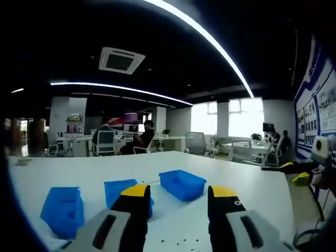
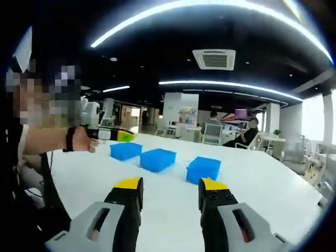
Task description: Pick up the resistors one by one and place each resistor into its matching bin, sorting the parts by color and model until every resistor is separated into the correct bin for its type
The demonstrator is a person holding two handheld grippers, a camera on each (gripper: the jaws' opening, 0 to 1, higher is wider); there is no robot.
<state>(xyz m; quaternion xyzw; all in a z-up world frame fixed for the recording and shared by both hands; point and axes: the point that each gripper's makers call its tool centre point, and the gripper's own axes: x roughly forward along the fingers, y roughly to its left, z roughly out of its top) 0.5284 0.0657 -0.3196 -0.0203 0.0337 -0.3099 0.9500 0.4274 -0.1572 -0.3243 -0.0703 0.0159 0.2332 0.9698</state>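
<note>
Three blue bins stand in a row on the white table (image 1: 247, 184): a left bin (image 1: 63, 210), a middle bin (image 1: 118, 188) partly behind my jaw, and a right bin (image 1: 182, 184). My left gripper (image 1: 178, 195) hovers open just short of them, with nothing between its yellow-tipped jaws. A few tiny dark specks (image 1: 181, 242) lie on the table below it, too small to identify. In the right gripper view the same bins (image 2: 157, 159) sit further off. My right gripper (image 2: 170, 188) is open and empty above bare table. A hand (image 2: 81, 140) holds the left gripper (image 2: 118, 135) at the table's left side.
The right gripper (image 1: 302, 173) reaches in at the table's right edge. Beyond the table's far edge are desks, office chairs (image 1: 105, 143) and a seated person (image 1: 142, 139). Posters cover the wall (image 1: 320, 110) on the right. Wide bare table (image 2: 252, 189) lies right of the bins.
</note>
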